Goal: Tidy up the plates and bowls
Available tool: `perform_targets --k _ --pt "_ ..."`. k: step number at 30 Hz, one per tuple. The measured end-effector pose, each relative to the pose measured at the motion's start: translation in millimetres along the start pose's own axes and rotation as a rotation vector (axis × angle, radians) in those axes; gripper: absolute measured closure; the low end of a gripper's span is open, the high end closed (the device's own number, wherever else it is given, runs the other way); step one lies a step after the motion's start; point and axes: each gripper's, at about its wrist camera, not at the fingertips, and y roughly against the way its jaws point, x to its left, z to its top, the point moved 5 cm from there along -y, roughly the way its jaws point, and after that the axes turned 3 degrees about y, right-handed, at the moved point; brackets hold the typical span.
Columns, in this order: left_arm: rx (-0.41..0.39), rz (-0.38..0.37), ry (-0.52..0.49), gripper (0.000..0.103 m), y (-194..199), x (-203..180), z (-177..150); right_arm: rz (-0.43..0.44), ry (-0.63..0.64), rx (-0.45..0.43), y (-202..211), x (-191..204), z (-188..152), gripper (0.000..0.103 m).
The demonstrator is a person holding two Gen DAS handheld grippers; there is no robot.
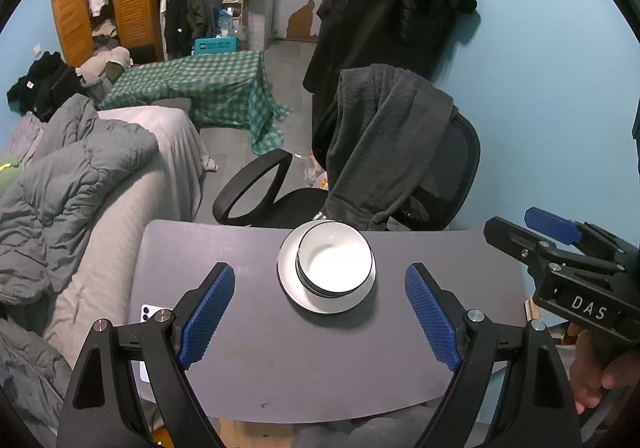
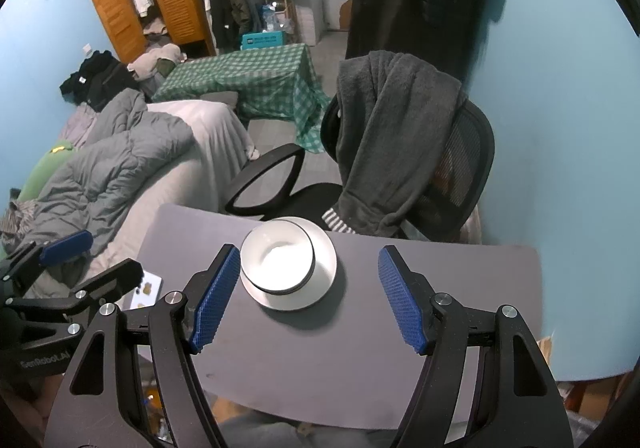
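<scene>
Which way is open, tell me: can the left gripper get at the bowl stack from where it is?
Probably yes. The left gripper is open, and only bare table lies between it and the stacked bowls on the plate. The right gripper hangs off to the side.

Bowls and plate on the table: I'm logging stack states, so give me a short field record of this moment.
bowls: white bowls, nested, at least two dark rims visible
plate: white plate under the bowls
surface: grey table
left gripper: open, empty, short of the stack
right gripper: open, empty
beside table: phone at left edge
</scene>
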Motion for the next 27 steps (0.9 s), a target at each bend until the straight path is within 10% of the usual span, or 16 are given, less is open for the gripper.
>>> perform_targets --k 27 --pt "0.021 0.021 0.047 0.015 -1.2 -0.2 -0.8 0.001 0.0 0.007 -1.8 -4.8 -0.2 0.032"
